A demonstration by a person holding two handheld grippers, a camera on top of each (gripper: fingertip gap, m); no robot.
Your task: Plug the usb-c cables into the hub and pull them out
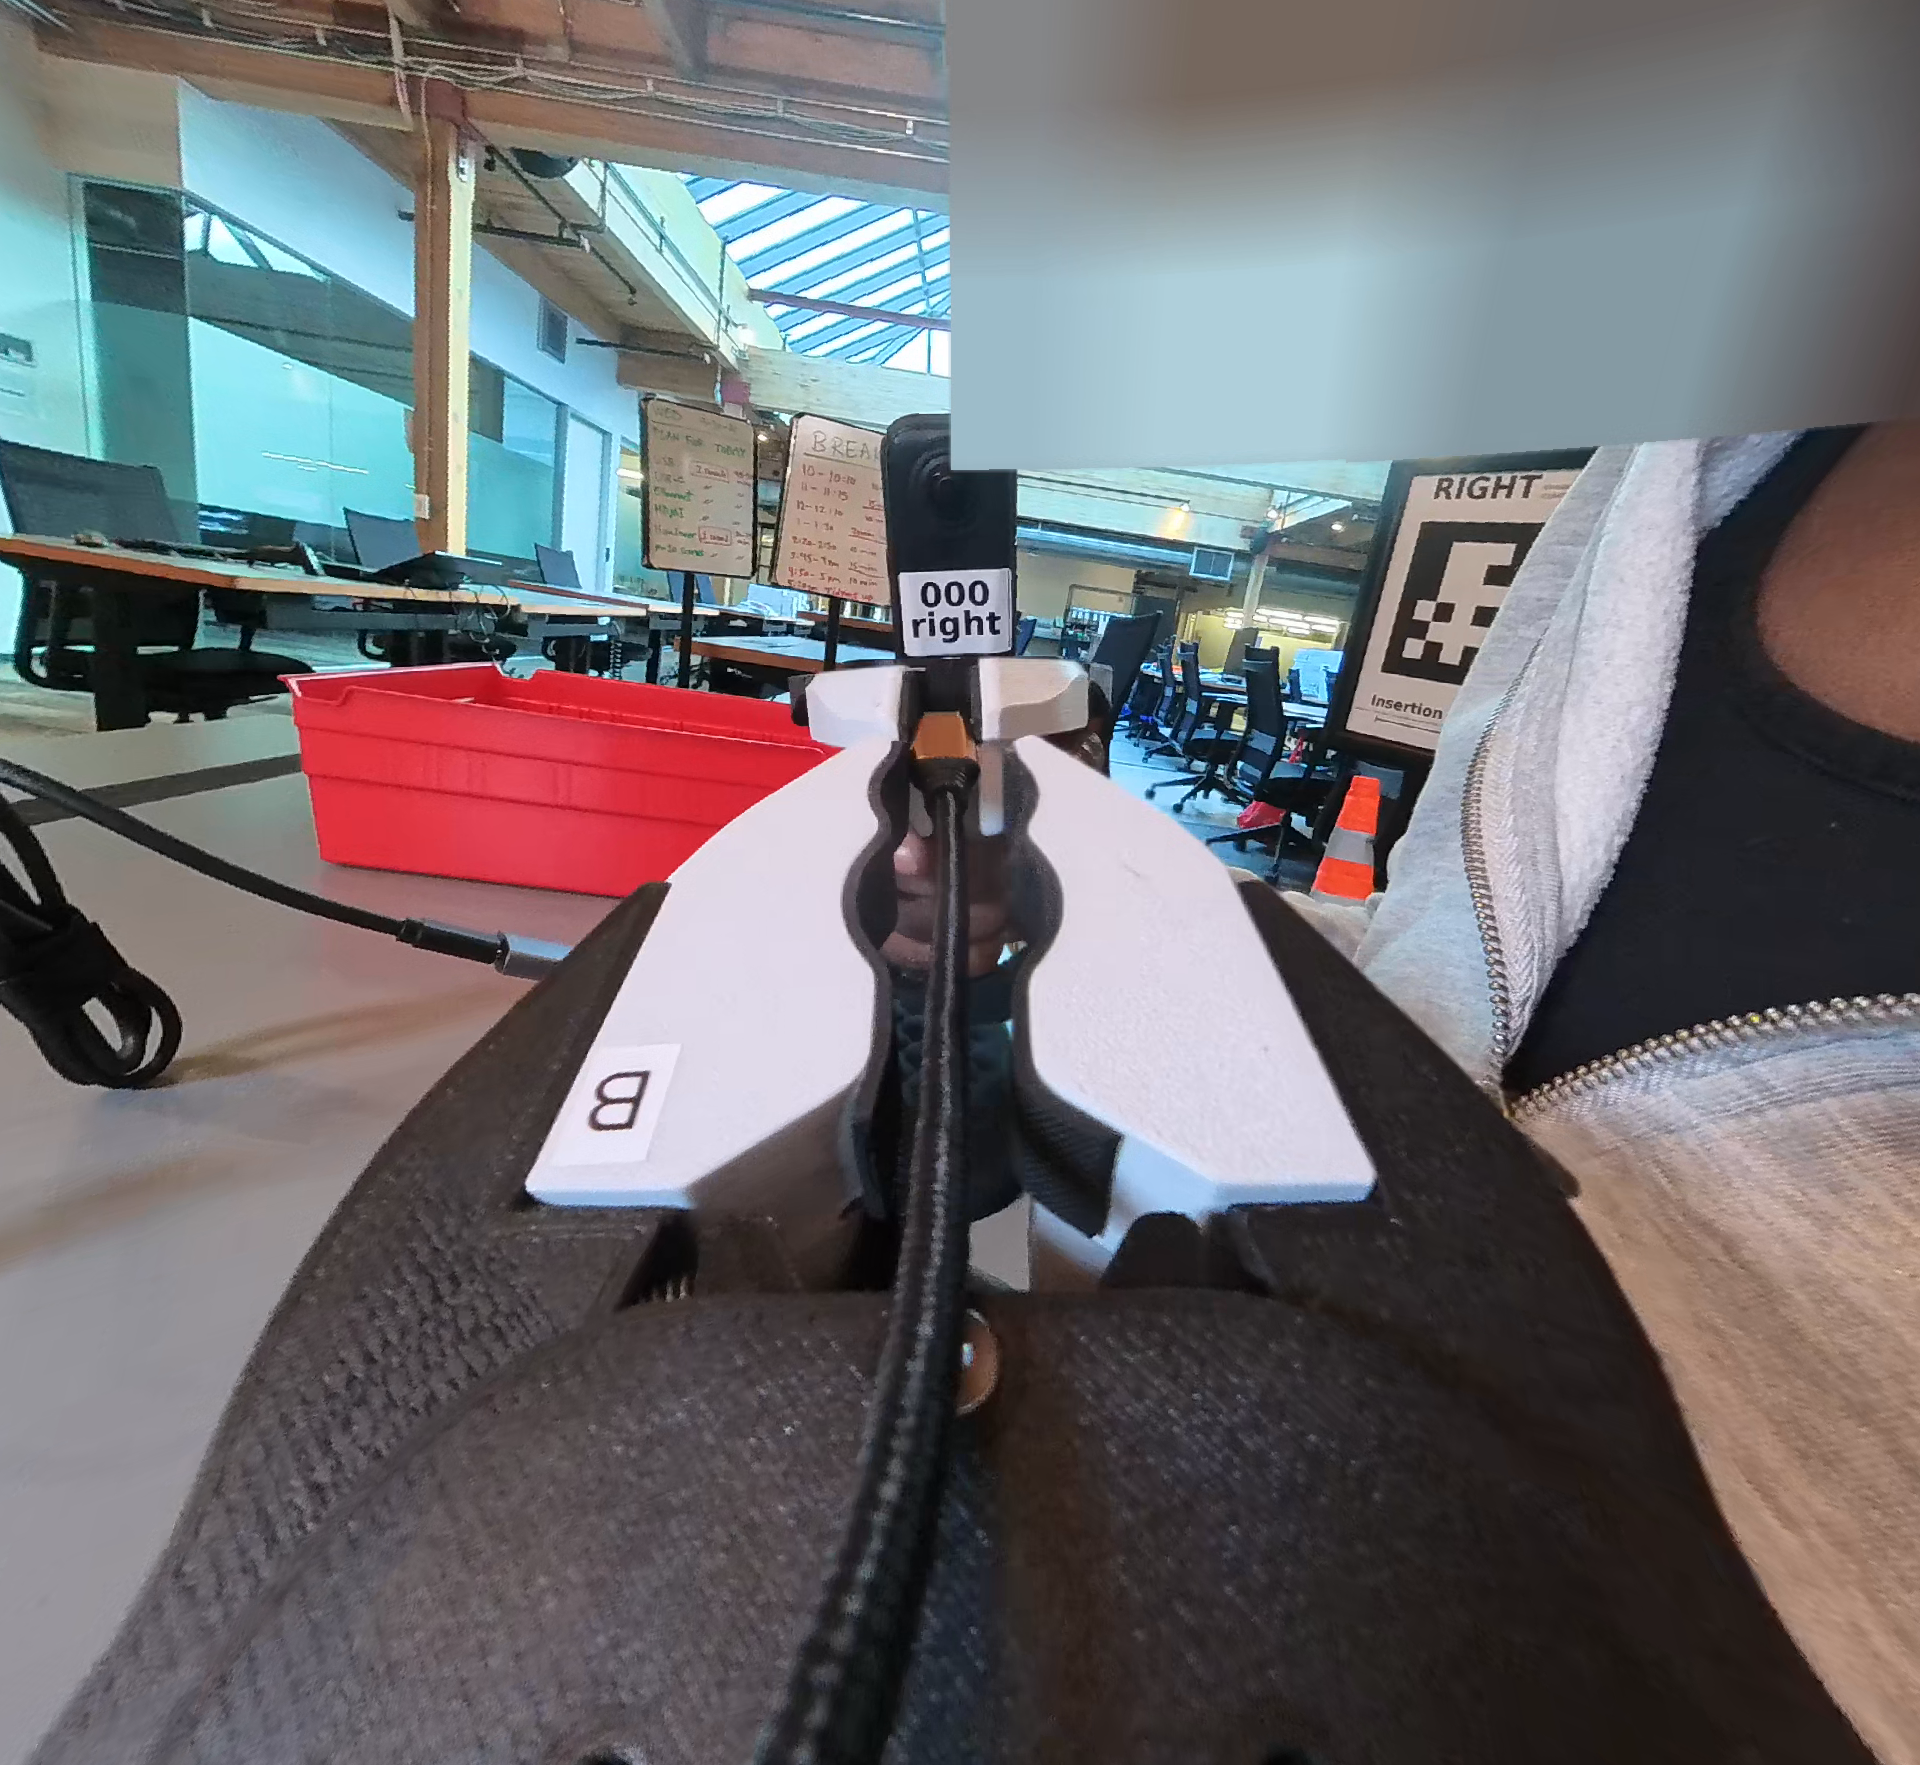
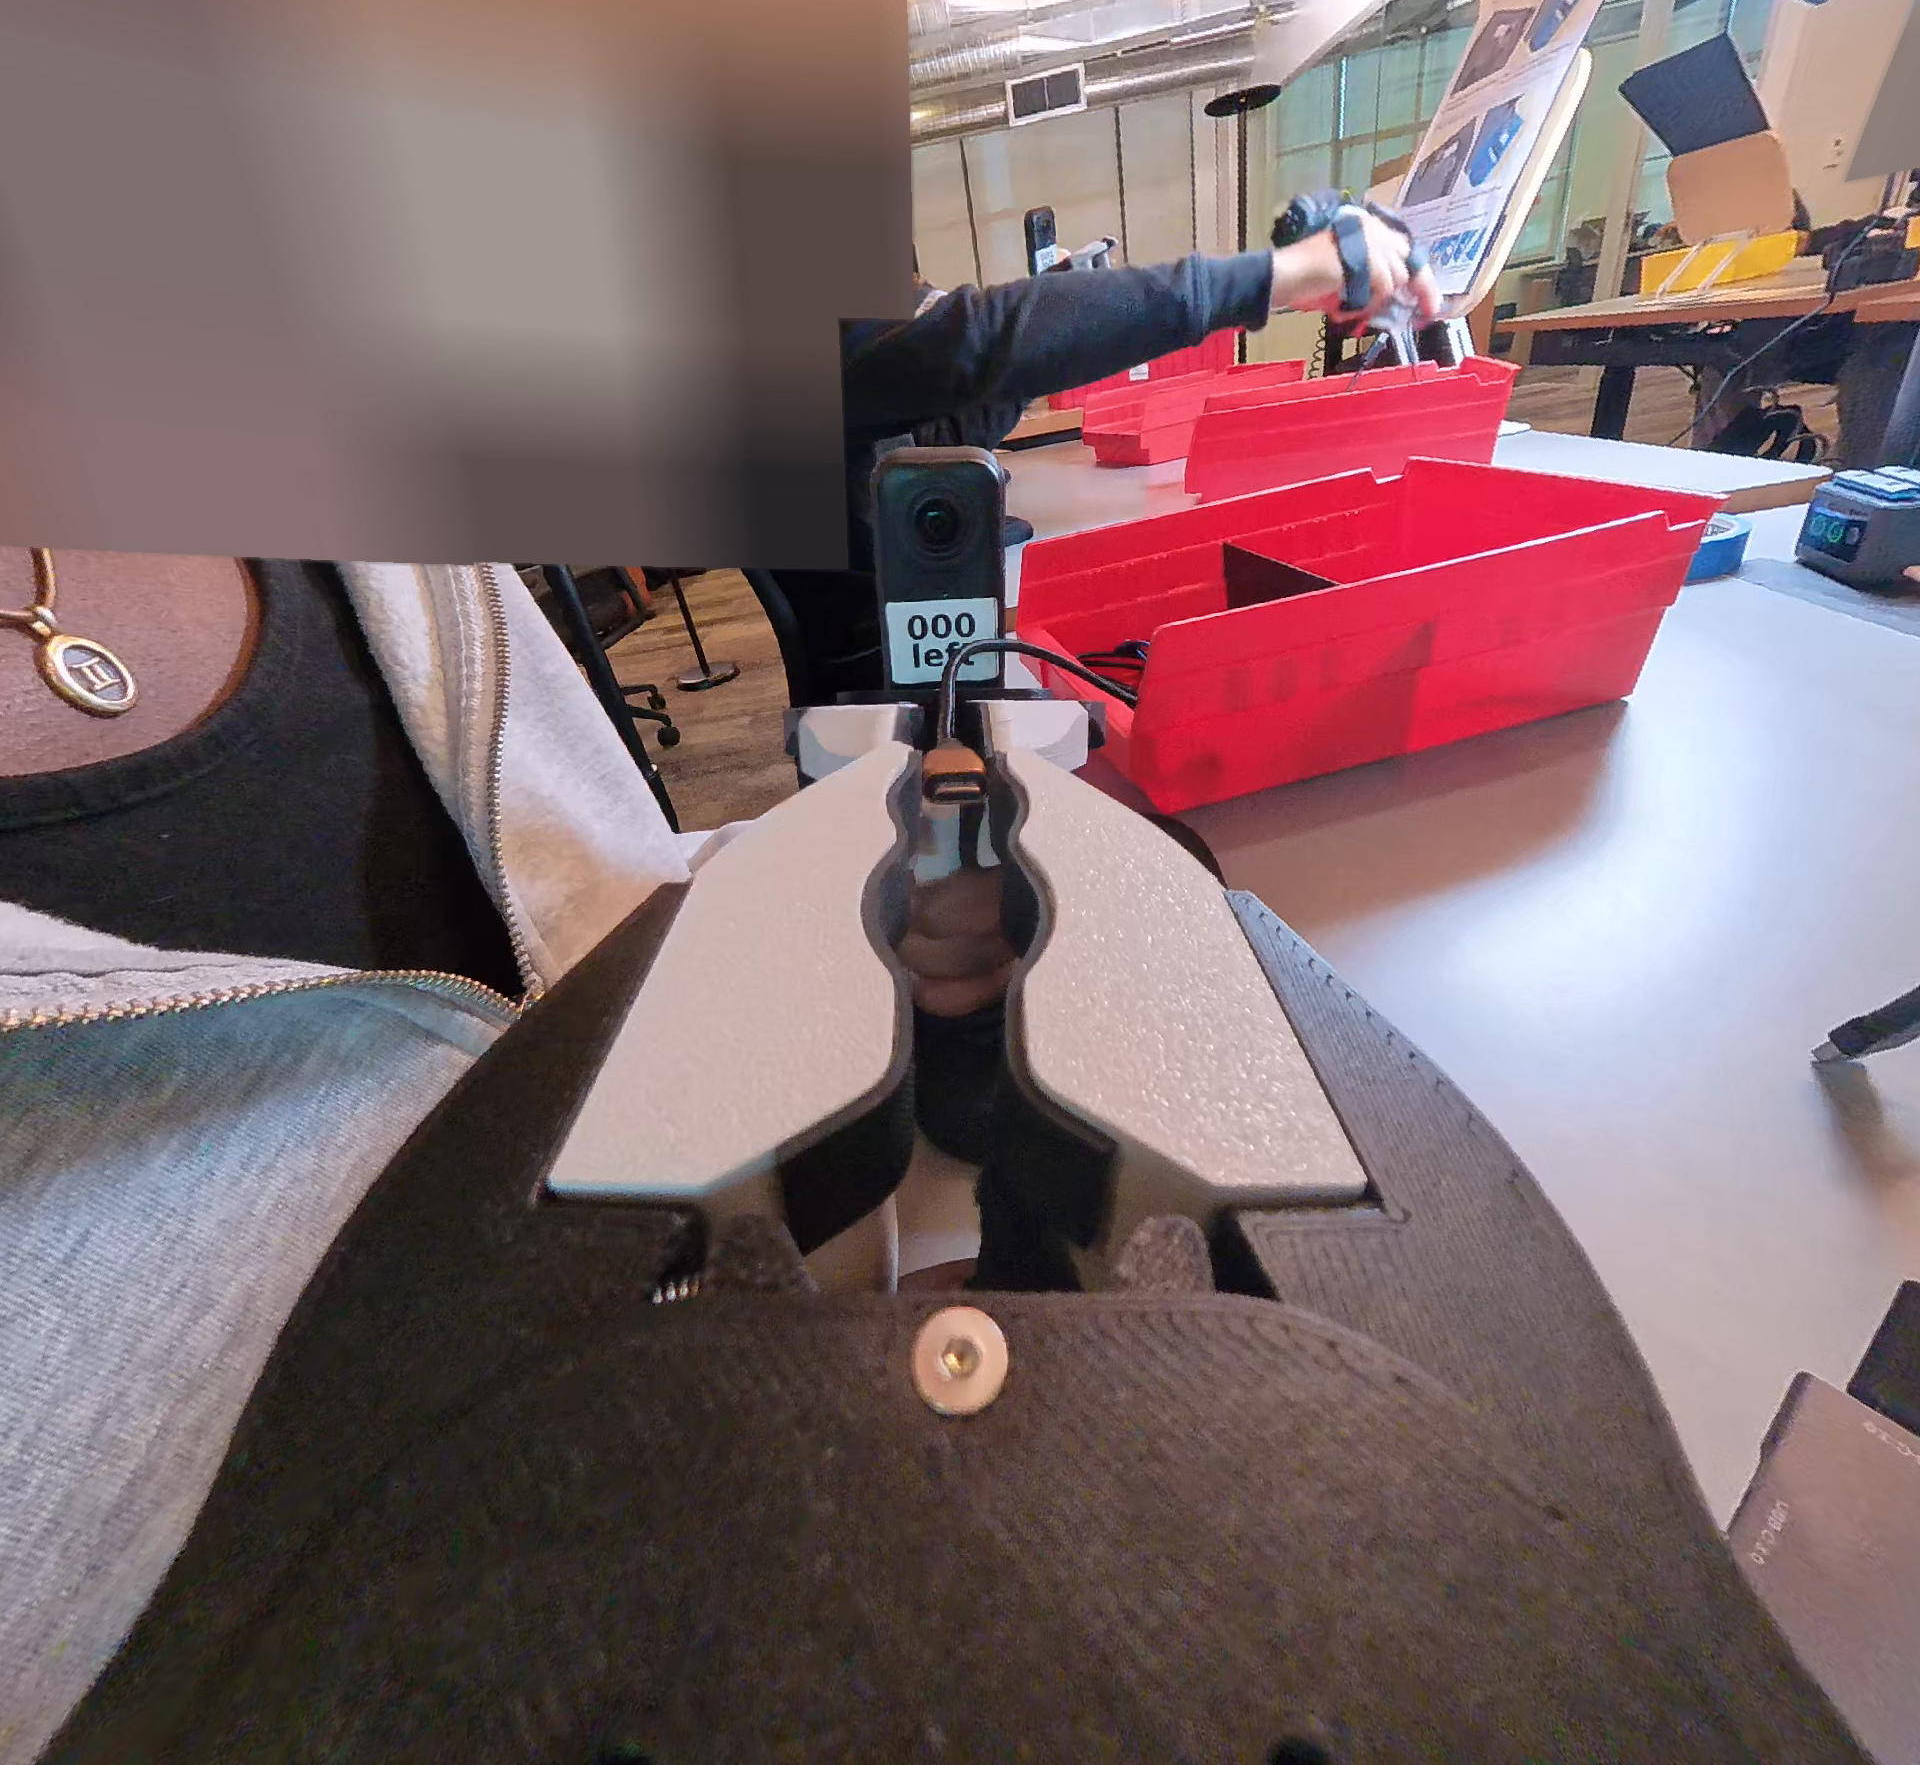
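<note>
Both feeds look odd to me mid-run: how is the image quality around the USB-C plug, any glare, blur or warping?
Left wrist view: wide-angle warping bends the ceiling beams; USB-C plug sharp, its braided cable soft near the lens; big blur patch upper right. Right wrist view: plug crisp between the fingers, soft sheen on the table, blur patch upper left.

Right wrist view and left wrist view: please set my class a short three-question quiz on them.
1. True or false: the red bin in the right wrist view holds a black divider.
2. What colour is the USB-C plug at the tips of the right gripper?
3. In the left wrist view, the braided cable runs: A) between the fingers of the left gripper; B) around a traffic cone; C) over a chair.
Key: 1 true; 2 orange; 3 A.
</note>
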